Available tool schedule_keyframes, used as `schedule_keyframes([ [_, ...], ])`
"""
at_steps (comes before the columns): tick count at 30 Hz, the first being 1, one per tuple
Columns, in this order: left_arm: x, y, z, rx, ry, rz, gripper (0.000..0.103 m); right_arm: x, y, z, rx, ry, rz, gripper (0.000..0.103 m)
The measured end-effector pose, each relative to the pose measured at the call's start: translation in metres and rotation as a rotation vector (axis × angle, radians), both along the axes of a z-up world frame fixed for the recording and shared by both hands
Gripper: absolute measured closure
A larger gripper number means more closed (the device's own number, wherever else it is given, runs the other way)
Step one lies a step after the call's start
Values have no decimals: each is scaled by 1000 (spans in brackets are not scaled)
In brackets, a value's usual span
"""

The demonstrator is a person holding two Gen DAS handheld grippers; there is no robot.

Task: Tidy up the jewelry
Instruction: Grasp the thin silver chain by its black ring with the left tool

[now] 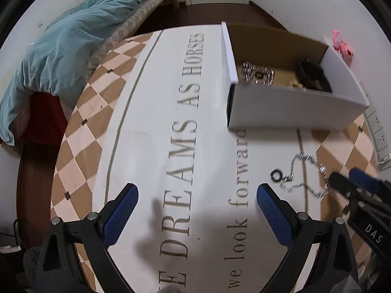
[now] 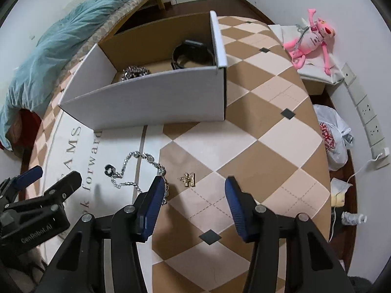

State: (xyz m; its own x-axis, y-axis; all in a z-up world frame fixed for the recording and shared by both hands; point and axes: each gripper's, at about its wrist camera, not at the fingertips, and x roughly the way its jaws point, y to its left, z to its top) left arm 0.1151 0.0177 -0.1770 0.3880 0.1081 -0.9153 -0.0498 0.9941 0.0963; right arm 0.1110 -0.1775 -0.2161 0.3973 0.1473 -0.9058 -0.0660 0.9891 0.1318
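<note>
Right wrist view: right claw (image 2: 193, 190) low over mat (image 2: 256, 127) (jaws apart)

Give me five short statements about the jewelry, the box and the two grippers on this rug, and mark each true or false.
1. The white box already holds a silver chain and a black band. True.
2. The silver necklace on the rug lies inside the box. False: it lies on the rug in front of the box.
3. The right gripper is shut on the gold piece. False: its jaws stand open, and the gold piece lies on the rug ahead between its fingers.
4. The left gripper is open and holds nothing. True.
5. The pink plush toy sits in the box. False: it lies off the rug, on a white surface by the wall.
</note>
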Motion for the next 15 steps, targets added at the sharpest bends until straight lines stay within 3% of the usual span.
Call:
schedule_keyframes([
  [3, -2, 0, -5, 3, 5, -1, 4, 3, 7, -1, -33, -18, 14, 63],
  [6, -2, -3, -5, 5, -1, -10, 4, 2, 14, -2, -91, -29, 34, 90],
  [15, 7, -29, -10, -48, -9, -75, 5, -1, -11, 4, -38, -24, -38, 90],
])
